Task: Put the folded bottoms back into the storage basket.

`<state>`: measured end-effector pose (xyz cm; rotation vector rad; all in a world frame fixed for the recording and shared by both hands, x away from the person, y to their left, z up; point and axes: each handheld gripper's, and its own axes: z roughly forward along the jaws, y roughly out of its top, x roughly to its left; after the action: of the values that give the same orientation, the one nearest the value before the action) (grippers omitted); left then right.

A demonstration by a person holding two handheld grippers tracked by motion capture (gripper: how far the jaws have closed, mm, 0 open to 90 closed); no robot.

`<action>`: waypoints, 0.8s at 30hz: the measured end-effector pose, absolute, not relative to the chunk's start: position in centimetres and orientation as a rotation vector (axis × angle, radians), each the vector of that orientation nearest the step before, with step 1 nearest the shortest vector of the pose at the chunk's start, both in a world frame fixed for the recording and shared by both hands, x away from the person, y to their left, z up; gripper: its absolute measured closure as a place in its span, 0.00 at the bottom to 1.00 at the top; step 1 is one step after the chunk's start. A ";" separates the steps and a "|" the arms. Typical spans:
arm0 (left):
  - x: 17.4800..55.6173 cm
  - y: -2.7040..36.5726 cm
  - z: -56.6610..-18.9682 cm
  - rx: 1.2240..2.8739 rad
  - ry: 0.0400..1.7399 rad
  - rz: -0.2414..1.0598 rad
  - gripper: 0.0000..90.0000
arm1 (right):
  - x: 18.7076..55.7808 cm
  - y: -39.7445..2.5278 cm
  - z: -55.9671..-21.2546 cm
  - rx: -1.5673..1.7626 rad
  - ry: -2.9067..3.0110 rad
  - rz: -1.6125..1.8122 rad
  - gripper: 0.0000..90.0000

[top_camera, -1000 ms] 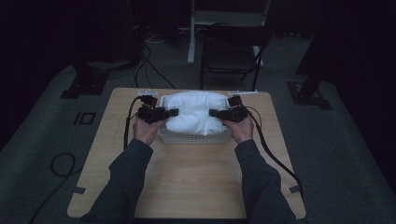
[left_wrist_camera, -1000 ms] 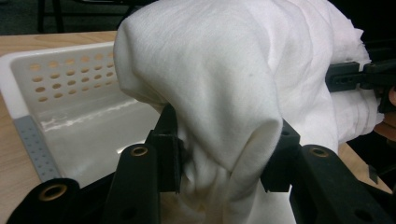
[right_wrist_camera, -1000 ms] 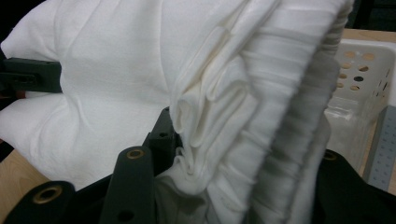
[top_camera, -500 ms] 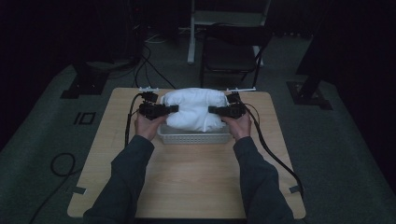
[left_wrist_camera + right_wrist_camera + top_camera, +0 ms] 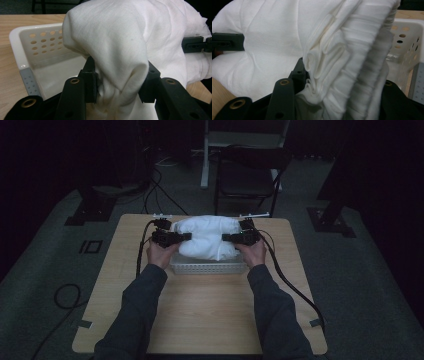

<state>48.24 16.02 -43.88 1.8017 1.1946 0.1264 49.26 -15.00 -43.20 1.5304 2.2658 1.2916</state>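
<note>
A white cloth (image 5: 207, 237) hangs bunched over a white perforated basket (image 5: 207, 268) at the far middle of the wooden table (image 5: 200, 315). My left gripper (image 5: 186, 237) is shut on the cloth's left end, and the fabric (image 5: 117, 50) drapes over its jaws. On the other side, my right gripper (image 5: 226, 238) is shut on the right end, where pleated folds (image 5: 342, 65) bulge between the jaws. The left gripper view has the right gripper (image 5: 197, 45) beyond the cloth. In the right gripper view the left gripper (image 5: 227, 42) pokes from behind the cloth.
The basket's holed wall (image 5: 42, 45) and rim (image 5: 407, 50) stand just beside the jaws. Cables (image 5: 287, 280) trail from both grippers over the table. A dark chair (image 5: 247, 177) and stand legs (image 5: 330, 220) sit beyond the far edge.
Both grippers have lifted the cloth slightly up and away from the person; it sits higher over the basket than a second ago.
</note>
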 end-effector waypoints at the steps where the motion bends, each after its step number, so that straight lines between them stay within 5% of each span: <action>1: 48.3 16.0 -44.0 1.804 1.198 0.129 0.65 | 49.3 -15.0 -43.3 1.534 2.267 1.288 0.61; 24: 48.8 15.0 -45.8 1.863 1.241 0.144 0.64 | 50.4 -14.7 -45.6 1.607 2.289 1.197 0.61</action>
<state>48.85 15.00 -45.79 1.8629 1.2411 0.1437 50.43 -14.71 -45.64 1.6072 2.2893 1.1969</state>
